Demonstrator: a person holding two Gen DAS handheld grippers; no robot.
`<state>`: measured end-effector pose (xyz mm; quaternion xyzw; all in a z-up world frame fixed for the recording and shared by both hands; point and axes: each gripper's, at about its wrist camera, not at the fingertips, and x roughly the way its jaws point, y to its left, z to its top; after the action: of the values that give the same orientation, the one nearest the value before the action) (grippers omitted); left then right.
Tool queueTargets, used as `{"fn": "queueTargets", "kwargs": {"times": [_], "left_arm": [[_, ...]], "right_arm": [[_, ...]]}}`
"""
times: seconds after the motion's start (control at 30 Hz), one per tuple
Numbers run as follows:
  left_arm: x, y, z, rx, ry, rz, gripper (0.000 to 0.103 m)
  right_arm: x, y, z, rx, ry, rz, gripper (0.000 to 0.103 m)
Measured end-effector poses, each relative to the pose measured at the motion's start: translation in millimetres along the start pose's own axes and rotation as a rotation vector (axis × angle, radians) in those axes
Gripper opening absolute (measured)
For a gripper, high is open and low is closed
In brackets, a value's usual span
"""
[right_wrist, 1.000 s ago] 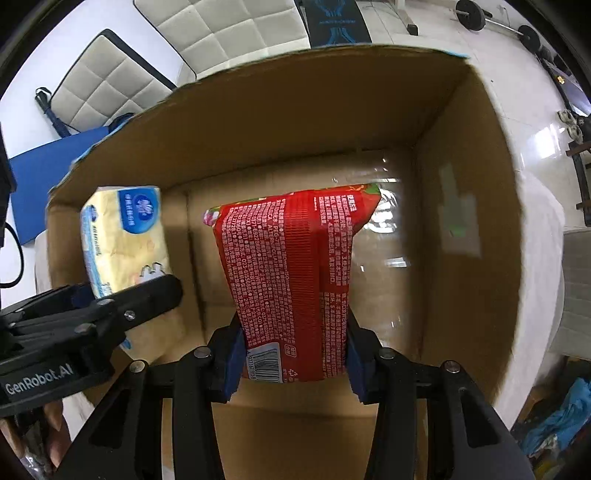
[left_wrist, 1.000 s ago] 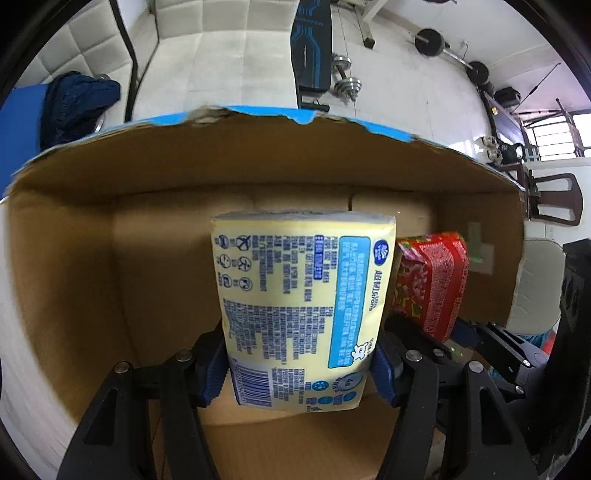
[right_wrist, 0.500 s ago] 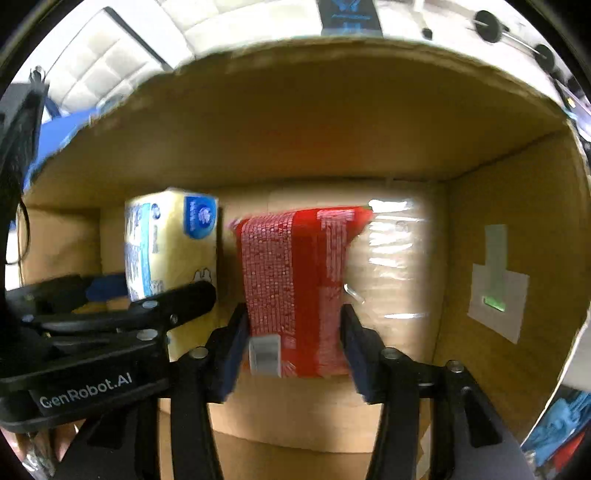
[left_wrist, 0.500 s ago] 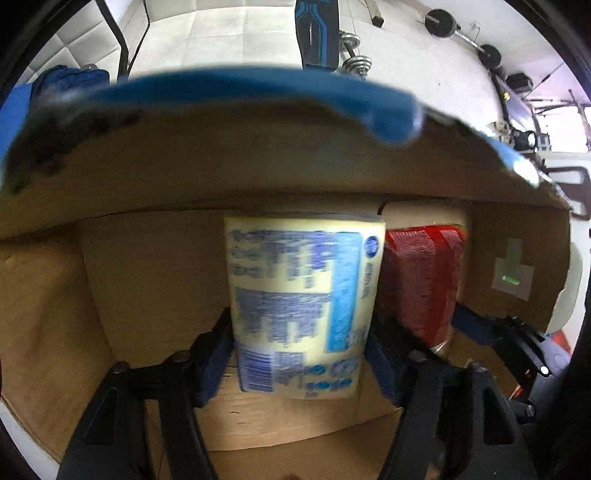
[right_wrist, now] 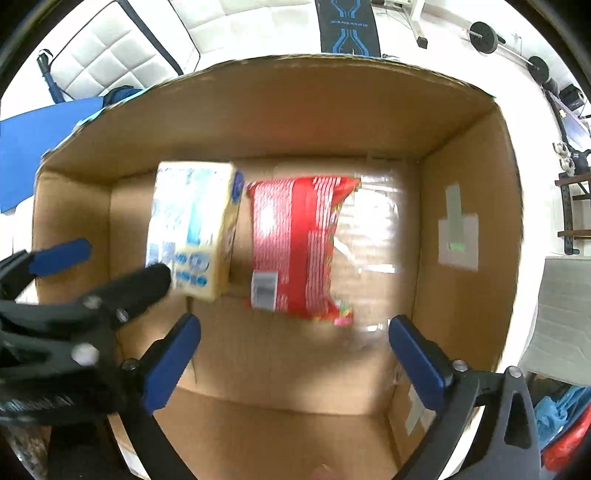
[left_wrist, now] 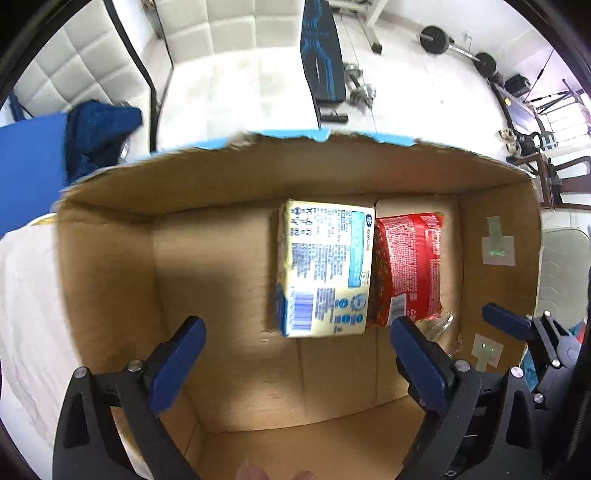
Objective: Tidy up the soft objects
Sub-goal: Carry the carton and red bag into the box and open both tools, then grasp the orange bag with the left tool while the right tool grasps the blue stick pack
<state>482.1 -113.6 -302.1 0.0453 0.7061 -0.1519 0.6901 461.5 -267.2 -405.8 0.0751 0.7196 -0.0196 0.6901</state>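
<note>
A yellow tissue pack [left_wrist: 325, 269] and a red snack bag [left_wrist: 408, 269] lie side by side on the floor of an open cardboard box [left_wrist: 110, 266]. They also show in the right wrist view, the pack [right_wrist: 194, 229] left of the bag [right_wrist: 295, 247]. My left gripper [left_wrist: 295, 354] is open and empty above the box, nearer than the pack. My right gripper [right_wrist: 293, 350] is open and empty, nearer than the red bag. The left gripper's black arm [right_wrist: 74, 317] crosses the right view's left side.
The box has tall brown walls with taped labels on its right wall [right_wrist: 458, 229]. Beyond it are white padded cushions [left_wrist: 229, 26], a blue cloth [left_wrist: 99, 133], a weight bench [left_wrist: 321, 55] and dumbbells on a white floor.
Both grippers have opened and let go of the tissue pack and the red bag, which now lie on the box floor. Both grippers have pulled back and up.
</note>
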Motion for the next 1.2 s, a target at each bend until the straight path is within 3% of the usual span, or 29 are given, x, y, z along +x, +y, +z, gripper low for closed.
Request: {"fn": "queueTargets", "kwargs": {"times": [0.17, 0.2, 0.3, 0.47, 0.57, 0.73, 1.2], "left_arm": [[-34, 2, -29, 0.017, -0.079, 0.022, 0.103], [-38, 0, -33, 0.018, -0.095, 0.032, 0.103], [-59, 1, -62, 0.014, -0.15, 0.055, 0.103], [-78, 6, -82, 0.042, -0.203, 0.087, 0.103], [-86, 2, -90, 0.044, -0.254, 0.097, 0.103], [-116, 0, -120, 0.04, -0.329, 0.105, 0.103], [-168, -12, -189, 0.022, -0.422, 0.109, 0.103]], "right_arm": [[-9, 7, -36, 0.017, -0.009, 0.018, 0.103], [-17, -10, -47, 0.021, -0.015, 0.023, 0.103], [-43, -2, -59, 0.031, -0.065, 0.005, 0.103], [-75, 11, -105, 0.023, -0.141, -0.044, 0.103], [-92, 11, -111, 0.005, -0.175, -0.056, 0.103], [-124, 21, -149, -0.011, -0.237, -0.08, 0.103], [-177, 34, -207, -0.028, -0.312, 0.009, 0.103]]}}
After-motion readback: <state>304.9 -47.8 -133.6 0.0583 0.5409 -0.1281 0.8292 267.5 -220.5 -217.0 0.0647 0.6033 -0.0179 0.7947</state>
